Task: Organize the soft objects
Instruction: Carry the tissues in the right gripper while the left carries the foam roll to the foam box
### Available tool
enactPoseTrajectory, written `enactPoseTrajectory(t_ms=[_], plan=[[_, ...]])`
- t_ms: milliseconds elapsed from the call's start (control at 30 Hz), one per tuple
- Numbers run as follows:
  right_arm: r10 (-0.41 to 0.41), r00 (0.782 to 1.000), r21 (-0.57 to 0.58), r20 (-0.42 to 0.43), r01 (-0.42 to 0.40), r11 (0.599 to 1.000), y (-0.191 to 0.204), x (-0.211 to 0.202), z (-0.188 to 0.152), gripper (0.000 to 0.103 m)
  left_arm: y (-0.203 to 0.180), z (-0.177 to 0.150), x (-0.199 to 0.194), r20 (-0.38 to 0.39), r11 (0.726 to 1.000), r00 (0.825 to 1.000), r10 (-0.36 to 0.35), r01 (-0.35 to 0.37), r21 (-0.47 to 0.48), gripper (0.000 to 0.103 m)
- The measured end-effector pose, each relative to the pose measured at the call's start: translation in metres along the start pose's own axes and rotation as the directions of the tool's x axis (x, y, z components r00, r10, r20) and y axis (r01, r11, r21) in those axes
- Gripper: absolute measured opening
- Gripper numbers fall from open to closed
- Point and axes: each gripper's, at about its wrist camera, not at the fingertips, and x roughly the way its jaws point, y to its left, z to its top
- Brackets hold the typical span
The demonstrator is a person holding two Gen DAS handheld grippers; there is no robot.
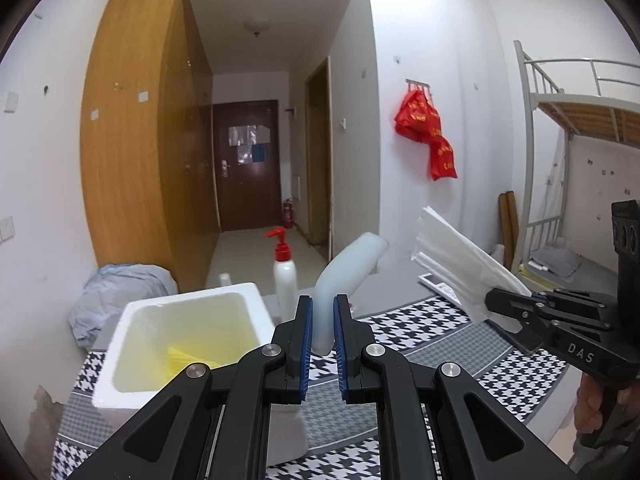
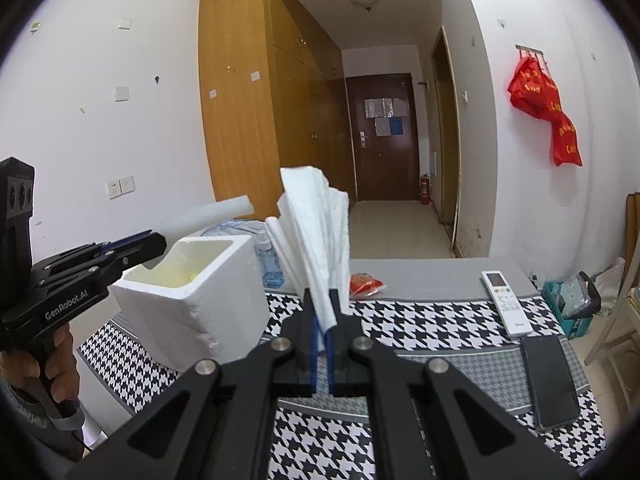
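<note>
The landmark here is the white, square, thick-walled foam box point(image 1: 180, 336), which stands on the black-and-white houndstooth tablecloth point(image 1: 460, 344) with a crumpled yellow sheet point(image 1: 184, 360) already lying in its bottom. The left gripper point(image 1: 322, 328) has its blue-padded fingers pressed onto the lower end of a pale, translucent, bent foam tube point(image 1: 348, 268), which is held in the air just to the right of the box and rises up and away over the table. The right gripper point(image 2: 322, 312) pinches the bottom corner of a fanned stack of white soft foam sheets point(image 2: 314, 232), also lifted off the cloth, to the right of the box and nearer the camera than its far rim. Judging by this, both soft items are picked up and the step in hand is carrying them to the box. The next move likely calls for bringing one piece over the box's opening, lowering it inside and letting the fingers part; the tube is long, so it may need tilting to fit. Behind the box stands a white pump bottle with a red head point(image 1: 285, 276); well to the right of the box lie a white remote control point(image 2: 505, 298) and a dark phone point(image 2: 550, 380).
</note>
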Motion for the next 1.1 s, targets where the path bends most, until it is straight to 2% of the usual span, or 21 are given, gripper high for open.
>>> enactPoseTrajectory(t_ms=[700, 1100], plan=[[0.078, 0.997, -0.055, 0.006, -0.077, 0.995, 0.051, 0.022, 0.01, 0.005, 0.05, -0.005, -0.025, 0.021, 0.994, 0.994, 0.106, -0.105, -0.034, 0.011], [0.147, 0.989, -0.101, -0.015, -0.148, 0.984, 0.082, 0.043, 0.017, 0.005, 0.081, -0.01, -0.037, 0.022, 0.979, 0.982, 0.189, -0.187, -0.075, 0.011]])
